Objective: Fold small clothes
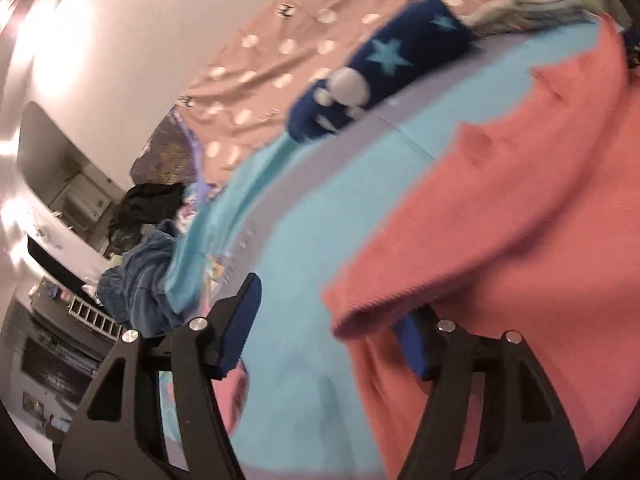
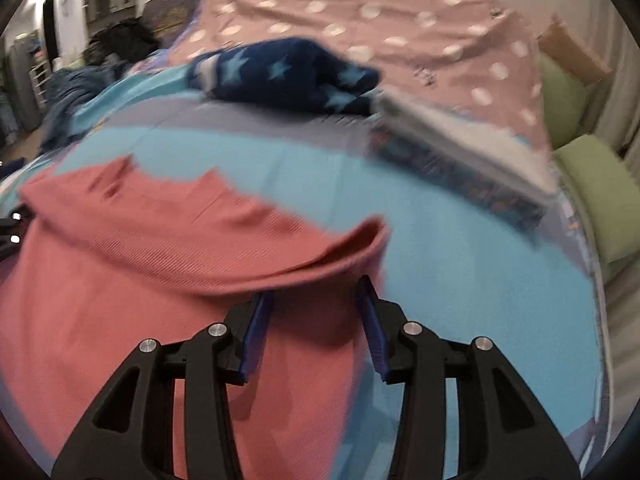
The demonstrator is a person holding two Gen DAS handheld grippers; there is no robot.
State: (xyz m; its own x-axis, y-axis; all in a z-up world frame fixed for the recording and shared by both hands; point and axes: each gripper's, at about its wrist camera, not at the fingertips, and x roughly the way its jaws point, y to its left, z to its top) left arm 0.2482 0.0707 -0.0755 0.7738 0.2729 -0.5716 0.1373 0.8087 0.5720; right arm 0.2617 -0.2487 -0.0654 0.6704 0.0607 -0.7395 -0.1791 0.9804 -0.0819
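1. While the coral garment [image 2: 160, 280] lies on the blue sheet [image 2: 460, 280], both grippers, left [image 1: 332, 328] and right [image 2: 316, 320], stand spread at its raised hem.
2. Pinching only one layer may undo the fold.
3. Catching the sheet below would drag it along.

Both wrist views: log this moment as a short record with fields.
surface: light blue bedspread
garment being folded: coral top, partly doubled over
left gripper: open, one finger under the top's folded edge
right gripper: open, at the top's raised fold
behind: navy star-print garment, folded stack
image quality: motion-blurred
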